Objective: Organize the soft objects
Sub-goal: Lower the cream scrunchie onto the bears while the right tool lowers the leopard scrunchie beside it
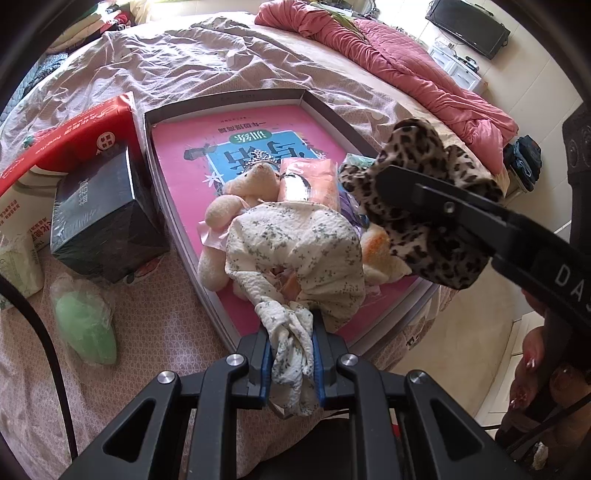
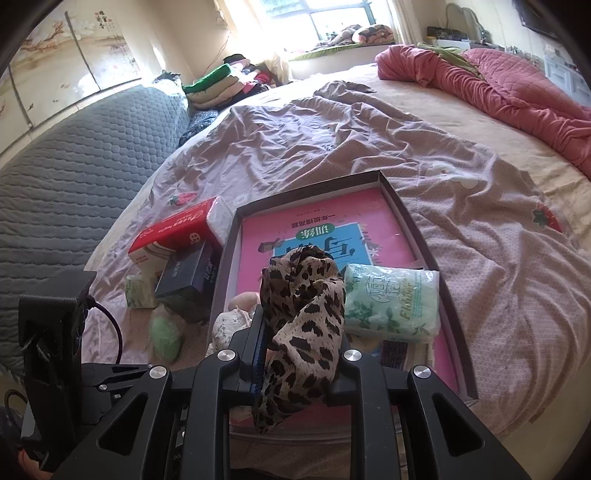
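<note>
My left gripper (image 1: pixel 291 363) jaws clench white floral cloth (image 1: pixel 295 254); right gripper (image 2: pixel 299 354) jaws clench leopard-print fabric (image 2: pixel 303 306) above shallow grey box (image 2: pixel 424 240); trailing folds may snag its rim.

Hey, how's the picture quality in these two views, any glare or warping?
Right wrist view: the window is blown out white, washing the far wall; the bed edge bows from fisheye. Left wrist view: even daylight, a dark round vignette at the corners, the tray walls curve, mild glare on the black box.

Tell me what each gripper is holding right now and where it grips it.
Left gripper pinches the white floral cloth by its bunched near end. Right gripper clamps the leopard-print fabric around its crumpled middle.
</note>
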